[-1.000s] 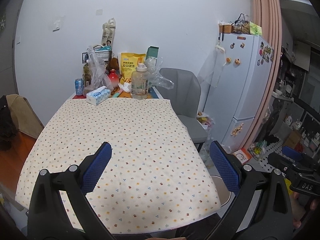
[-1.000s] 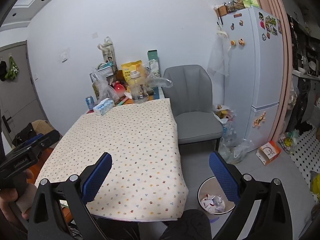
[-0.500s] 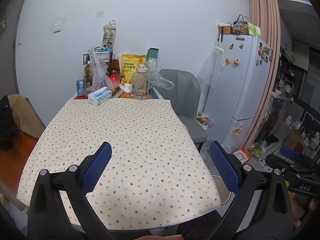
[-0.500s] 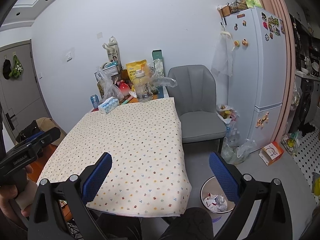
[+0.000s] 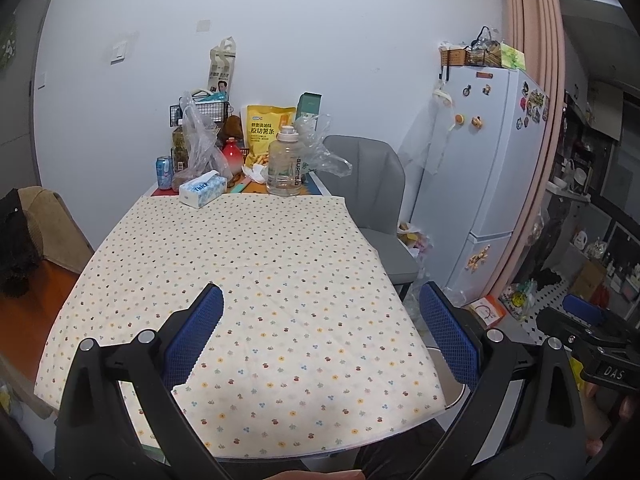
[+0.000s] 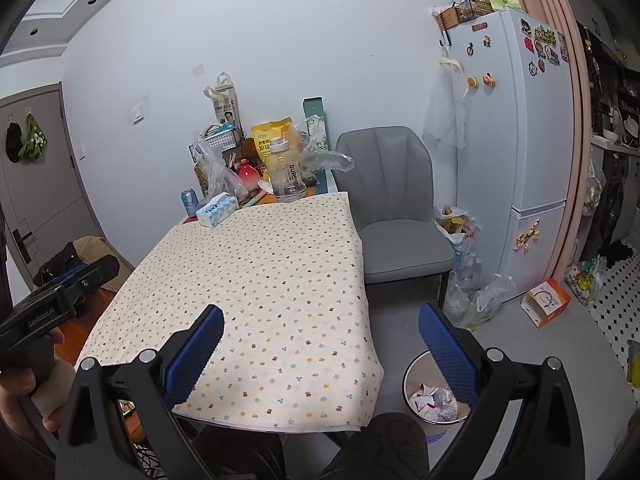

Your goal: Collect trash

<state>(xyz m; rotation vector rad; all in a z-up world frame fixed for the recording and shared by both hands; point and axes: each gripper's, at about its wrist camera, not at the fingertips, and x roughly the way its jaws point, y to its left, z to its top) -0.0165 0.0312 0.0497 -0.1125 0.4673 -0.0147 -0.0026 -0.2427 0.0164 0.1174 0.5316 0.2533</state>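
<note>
A small round bin holding crumpled white trash stands on the floor at the table's near right corner; only its rim shows in the left wrist view. My left gripper hangs open over the near end of the dotted tablecloth, nothing between its blue pads. My right gripper is open too, held above the table's near right corner, its right pad over the bin. Each gripper shows at the edge of the other's view: the right gripper's body and the left gripper's body.
At the table's far end stand a tissue box, a clear jug, a yellow snack bag, a can and plastic bags. A grey chair, a white fridge and floor bags are right. A brown chair is left.
Both grippers have drawn back and risen a little, so the table looks farther off. Both have stayed open and hold nothing.
</note>
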